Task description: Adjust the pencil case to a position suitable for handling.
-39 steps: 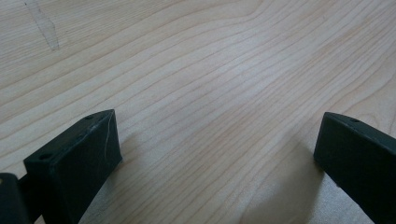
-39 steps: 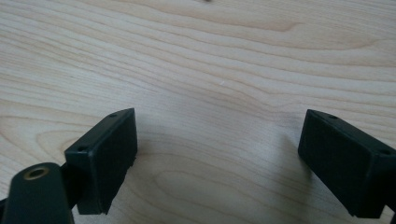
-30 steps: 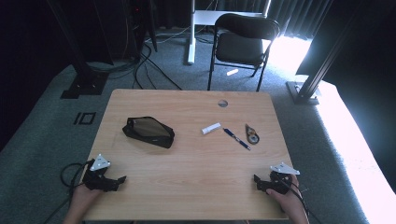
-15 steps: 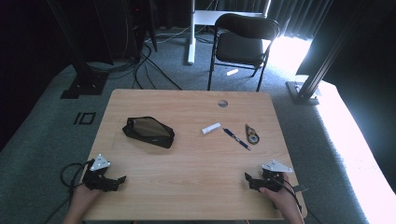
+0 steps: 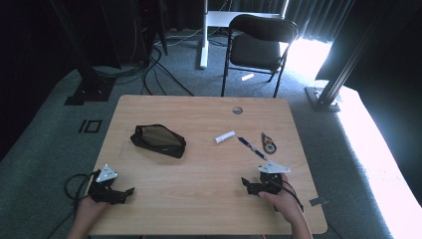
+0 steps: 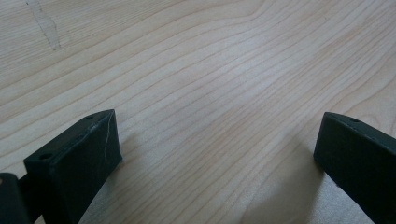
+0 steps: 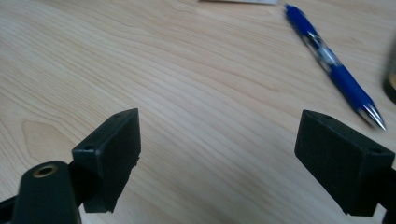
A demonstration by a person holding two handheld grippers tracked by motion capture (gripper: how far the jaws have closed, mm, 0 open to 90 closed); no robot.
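Observation:
A black pouch [image 5: 158, 141] lies left of centre on the wooden table [image 5: 199, 164]. To its right lie a small white stick [image 5: 225, 136], a blue pen [image 5: 251, 148] and a small dark round-ended object [image 5: 269, 143]. My left gripper [image 5: 125, 192] rests near the front left edge, open over bare wood [image 6: 217, 135]. My right gripper [image 5: 247, 185] sits at the front right, just short of the pen, jaws wide apart and holding nothing [image 7: 222, 135]. The pen [image 7: 327, 60] lies ahead of its right jaw, tip towards that jaw.
A round grommet [image 5: 237, 110] sits near the table's far edge. Behind the table stands a black chair [image 5: 256, 45], with cables [image 5: 149, 64] on the grey floor. A cable [image 5: 74, 181] loops off the front left corner.
My right gripper has slid left and slightly forward along the front of the table, closer to the pen. The left gripper and the objects have stayed put.

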